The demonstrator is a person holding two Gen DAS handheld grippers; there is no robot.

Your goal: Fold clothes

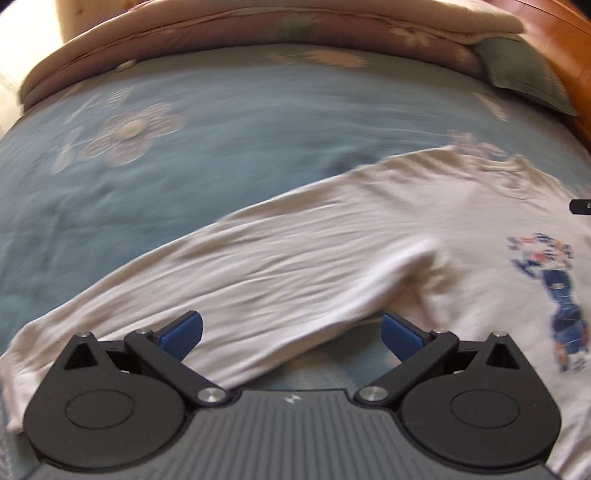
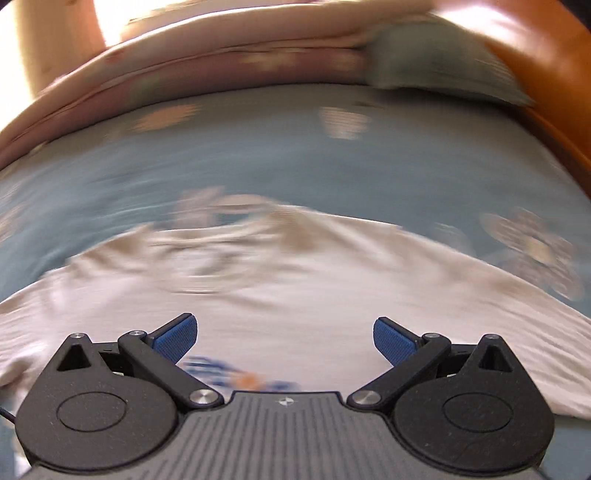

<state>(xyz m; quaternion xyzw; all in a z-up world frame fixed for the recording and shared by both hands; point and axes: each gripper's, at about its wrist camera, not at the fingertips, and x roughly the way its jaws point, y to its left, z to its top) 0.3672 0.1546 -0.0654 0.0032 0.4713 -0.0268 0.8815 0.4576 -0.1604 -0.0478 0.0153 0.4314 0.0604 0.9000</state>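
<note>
A white long-sleeved shirt (image 1: 332,236) with a blue robot print (image 1: 554,288) lies spread on the blue floral bedsheet (image 1: 184,166). In the left wrist view one sleeve runs out to the lower left. My left gripper (image 1: 291,334) hovers over that sleeve, open, nothing between its blue pads. In the right wrist view the shirt (image 2: 295,280) is blurred; its body fills the middle and the print (image 2: 236,373) shows just ahead of the gripper base. My right gripper (image 2: 284,338) is open above the shirt body, holding nothing.
A folded pink floral quilt (image 1: 258,29) lies along the far side of the bed. A greenish pillow (image 1: 524,74) rests against the orange wooden headboard (image 1: 569,44) at the right. The blue sheet (image 2: 295,155) stretches beyond the shirt. A dark object (image 1: 580,206) pokes in at the right edge.
</note>
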